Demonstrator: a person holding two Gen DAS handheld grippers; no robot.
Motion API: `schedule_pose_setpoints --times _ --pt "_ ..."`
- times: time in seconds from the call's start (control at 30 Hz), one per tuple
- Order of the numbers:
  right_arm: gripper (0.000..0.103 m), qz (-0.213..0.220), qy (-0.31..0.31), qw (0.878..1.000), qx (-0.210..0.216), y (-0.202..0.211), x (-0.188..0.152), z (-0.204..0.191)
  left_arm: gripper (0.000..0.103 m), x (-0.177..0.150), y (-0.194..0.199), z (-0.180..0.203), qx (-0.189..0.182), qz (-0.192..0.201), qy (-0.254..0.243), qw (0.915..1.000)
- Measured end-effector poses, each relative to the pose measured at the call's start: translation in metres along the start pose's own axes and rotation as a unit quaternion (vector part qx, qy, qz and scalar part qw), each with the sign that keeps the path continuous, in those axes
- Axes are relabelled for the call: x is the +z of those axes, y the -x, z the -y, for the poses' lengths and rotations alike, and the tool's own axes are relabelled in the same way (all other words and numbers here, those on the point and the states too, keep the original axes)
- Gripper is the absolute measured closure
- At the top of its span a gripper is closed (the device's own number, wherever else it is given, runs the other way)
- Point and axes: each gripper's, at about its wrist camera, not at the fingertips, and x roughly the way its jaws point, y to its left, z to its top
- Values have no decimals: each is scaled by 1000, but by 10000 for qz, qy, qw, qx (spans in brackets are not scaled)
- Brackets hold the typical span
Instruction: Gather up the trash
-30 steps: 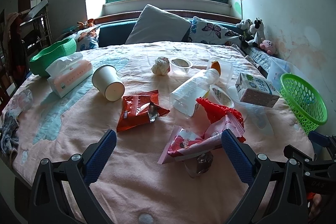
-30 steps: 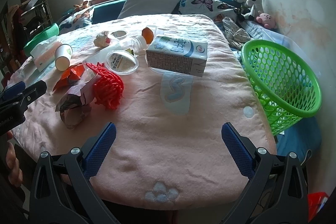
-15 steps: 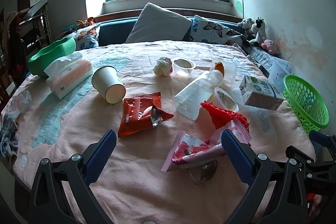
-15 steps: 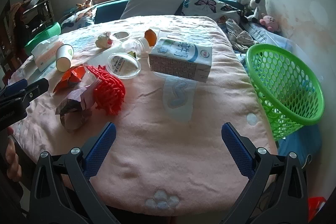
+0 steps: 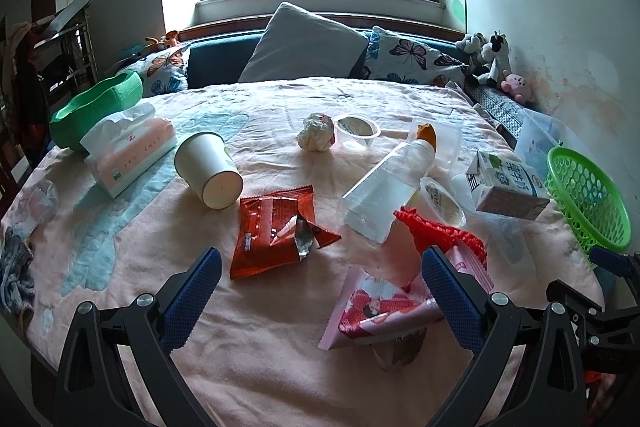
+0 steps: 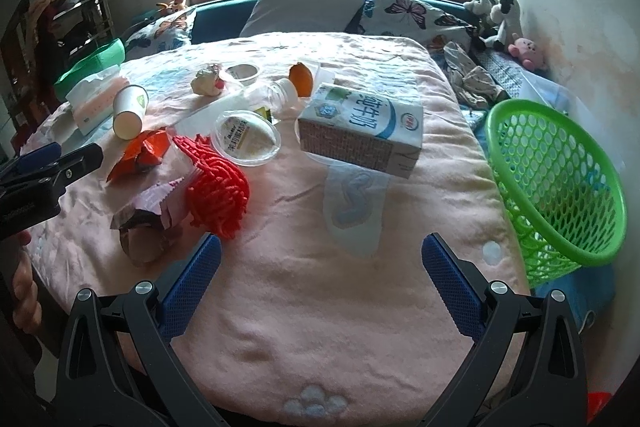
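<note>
Both of our grippers, left (image 5: 320, 291) and right (image 6: 320, 279), hang spread wide and empty. Over the last second each has eased slightly forward; nothing lifted yet. Trash lies across the blanket (image 6: 320, 307): carton (image 6: 360, 135), red wrapper (image 5: 276, 231), cup (image 5: 208, 169), bottle (image 5: 384, 187). Basket (image 6: 556, 187) sits at the right edge, empty so far.

Grey pillow (image 5: 302, 43), butterfly cushions (image 5: 412, 57); plush toys (image 5: 494, 61), tissue pack (image 5: 130, 151)

Big blue 纯牛奶 printed on the milk carton (image 6: 360, 131). Chinese lettering on the clear plastic cup lid (image 6: 246, 139) too, but too blurry to read.
</note>
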Motion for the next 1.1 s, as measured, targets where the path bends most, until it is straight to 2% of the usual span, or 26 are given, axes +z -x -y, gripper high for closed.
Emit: schedule_pose_setpoints --times 0.1,0.33,0.43,0.57,0.73,0.83,0.93,1.03,1.1 --pt "4 -18 87 9998 153 -2 6 -4 6 7 -2 -4 10 6 -26 10000" --pt "12 -144 166 9969 756 -14 21 -19 6 27 -3 -21 103 161 -47 9998" --pt "20 -190 220 9951 947 -22 30 -26 6 32 -4 -28 57 148 -29 9999" --pt "31 -237 225 9949 950 -28 37 -26 6 33 -6 -37 -47 93 -29 9999" --pt "40 -474 227 9909 1239 -40 32 -24 6 21 -5 -41 -384 8 -296 9988" --pt "45 -565 315 9878 1419 -51 31 -31 6 9 -5 -40 -717 -112 -507 9961" --pt "51 -678 316 9836 1644 -65 33 -36 6 -5 -4 -36 -951 -228 -823 9918" --pt "51 -728 287 9808 1788 -77 35 -38 6 -19 -4 -29 -1132 -346 -1188 9858" --pt "58 -747 290 9800 1820 -80 36 -39 6 -25 -4 -23 -1249 -405 -1338 9823"
